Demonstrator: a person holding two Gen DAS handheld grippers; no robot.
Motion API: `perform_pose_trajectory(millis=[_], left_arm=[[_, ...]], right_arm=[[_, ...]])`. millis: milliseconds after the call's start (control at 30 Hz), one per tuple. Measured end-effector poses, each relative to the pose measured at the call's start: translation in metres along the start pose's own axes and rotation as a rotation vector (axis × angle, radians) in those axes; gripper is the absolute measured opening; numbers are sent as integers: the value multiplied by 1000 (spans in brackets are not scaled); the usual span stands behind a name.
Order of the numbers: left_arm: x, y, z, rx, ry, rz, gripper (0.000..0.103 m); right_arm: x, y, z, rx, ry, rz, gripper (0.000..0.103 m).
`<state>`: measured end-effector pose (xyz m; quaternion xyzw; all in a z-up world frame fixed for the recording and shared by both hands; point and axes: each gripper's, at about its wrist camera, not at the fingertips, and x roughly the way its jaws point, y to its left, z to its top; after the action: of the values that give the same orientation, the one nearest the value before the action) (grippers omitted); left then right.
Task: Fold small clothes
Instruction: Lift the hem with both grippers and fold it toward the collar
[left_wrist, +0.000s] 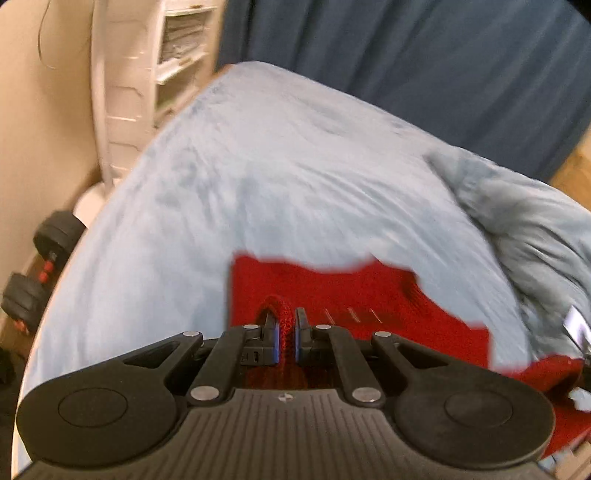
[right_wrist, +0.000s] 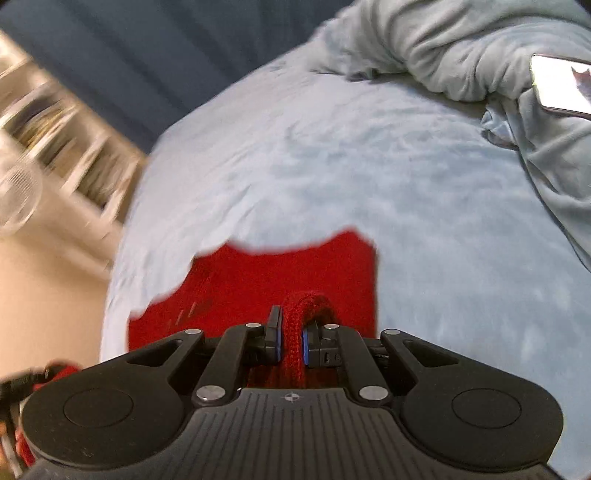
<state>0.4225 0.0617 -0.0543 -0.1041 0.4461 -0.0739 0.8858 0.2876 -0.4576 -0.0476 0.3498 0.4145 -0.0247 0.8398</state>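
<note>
Because a fold wants an edge carried evenly, each claw pinches a bunched rim of the red knitted garment (left_wrist: 354, 295); the left gripper (left_wrist: 285, 339) is clamped on one fold of that knit, the right gripper (right_wrist: 291, 341) on another; the rest of the cloth hangs forward of both, spread over the pale blue fleece bedcover (left_wrist: 277, 166); a bright-screened phone (right_wrist: 561, 85) lies well apart on the rumpled grey blanket (right_wrist: 443, 44).
</note>
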Motion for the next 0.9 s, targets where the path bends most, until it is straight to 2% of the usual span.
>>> perform_pose_trajectory(millis=[33, 67, 100, 133, 167, 200, 233, 333, 433, 567, 700, 733, 767, 800, 833, 900], left_arm=[[23, 4, 13, -28, 16, 31, 13], [49, 12, 25, -91, 42, 77, 16], [66, 19, 34, -142, 50, 144, 33], [79, 27, 40, -178, 56, 216, 62], [89, 35, 44, -205, 55, 265, 74], [94, 40, 45, -215, 40, 269, 85], [96, 43, 44, -211, 21, 256, 85], [108, 47, 33, -157, 31, 190, 85], [124, 36, 15, -90, 58, 135, 85], [143, -2, 0, 110, 72, 175, 86], [167, -42, -9, 321, 71, 248, 85], [171, -46, -12, 359, 62, 252, 56], [173, -50, -15, 396, 49, 248, 21], [174, -47, -13, 403, 61, 252, 10], [168, -43, -9, 373, 43, 240, 10], [144, -27, 4, 293, -13, 194, 10]], right_arm=[[20, -3, 14, 59, -6, -27, 14], [36, -8, 25, 112, -10, -47, 24], [54, -17, 34, 194, -11, -64, 36], [65, -24, 37, 260, -9, -89, 65], [72, -30, 37, 306, -20, -111, 78], [74, -36, 33, 325, -48, -113, 77], [74, -41, 29, 316, -70, -105, 77], [78, -51, 11, 223, -114, -90, 77], [92, -53, 0, 132, -124, -114, 76], [118, -28, -12, -41, -145, -147, 74], [145, 2, -17, -274, -177, -235, 70], [154, 7, -18, -314, -162, -263, 43], [161, 12, -18, -352, -143, -280, 12], [163, 17, -19, -387, -140, -312, 11], [158, 21, -19, -394, -165, -320, 11], [126, 27, -15, -352, -245, -231, 11]])
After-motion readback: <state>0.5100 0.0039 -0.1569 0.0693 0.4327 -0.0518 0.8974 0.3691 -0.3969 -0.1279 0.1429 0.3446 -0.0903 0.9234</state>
